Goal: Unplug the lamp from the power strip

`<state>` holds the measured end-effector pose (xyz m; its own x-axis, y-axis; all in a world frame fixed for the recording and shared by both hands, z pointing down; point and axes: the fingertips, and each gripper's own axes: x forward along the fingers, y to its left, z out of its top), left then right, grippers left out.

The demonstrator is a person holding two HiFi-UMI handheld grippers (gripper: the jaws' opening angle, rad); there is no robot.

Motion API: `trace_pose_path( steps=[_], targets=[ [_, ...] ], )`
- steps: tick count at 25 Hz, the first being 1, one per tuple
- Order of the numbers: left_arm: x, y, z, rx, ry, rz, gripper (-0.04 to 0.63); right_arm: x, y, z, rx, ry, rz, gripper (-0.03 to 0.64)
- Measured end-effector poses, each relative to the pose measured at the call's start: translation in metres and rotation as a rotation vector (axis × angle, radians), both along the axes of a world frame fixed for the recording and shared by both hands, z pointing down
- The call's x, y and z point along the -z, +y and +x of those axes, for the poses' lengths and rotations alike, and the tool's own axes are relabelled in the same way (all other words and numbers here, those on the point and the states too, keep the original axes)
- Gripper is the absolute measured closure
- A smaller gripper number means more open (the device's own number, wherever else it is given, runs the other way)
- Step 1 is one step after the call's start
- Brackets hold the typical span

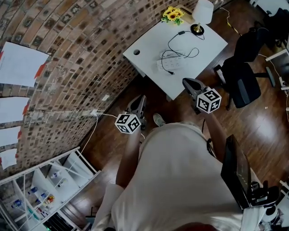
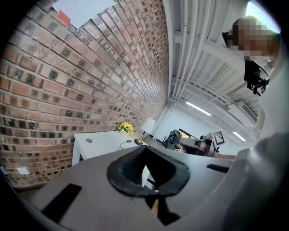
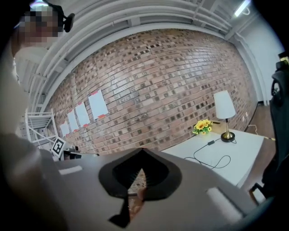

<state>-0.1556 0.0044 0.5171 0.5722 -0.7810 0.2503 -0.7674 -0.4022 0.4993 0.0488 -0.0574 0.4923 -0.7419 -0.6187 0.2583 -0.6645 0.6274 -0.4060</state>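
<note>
This looks like an office or studio workroom: a white table with a lamp stands against a brick wall, with black office chairs on a dark wooden floor. Paper sheets are taped to the wall, a white shelf rack holds small supplies, and bare ceiling pipes run beside strip lights.

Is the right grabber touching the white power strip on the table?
Apart. In the head view bare white tabletop shows between the right gripper and the long white plastic power strip; the right gripper view shows that table far ahead.
</note>
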Motion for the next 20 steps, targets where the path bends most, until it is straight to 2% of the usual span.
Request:
trace_pose_path(
  steps=[3,6,20],
  targets=[
    [-0.005,0.017,0.017,0.025,0.000,-0.023,0.594,0.008,0.024,0.010,0.087,-0.002,0.021,0.618],
    [-0.005,0.036,0.033,0.051,-0.003,-0.035,0.594,0.016,0.043,0.030,0.122,-0.012,0.029,0.618],
    [-0.031,0.151,0.104,0.122,-0.058,-0.111,0.594,0.000,0.103,0.144,0.020,-0.103,-0.051,0.618]
  ],
)
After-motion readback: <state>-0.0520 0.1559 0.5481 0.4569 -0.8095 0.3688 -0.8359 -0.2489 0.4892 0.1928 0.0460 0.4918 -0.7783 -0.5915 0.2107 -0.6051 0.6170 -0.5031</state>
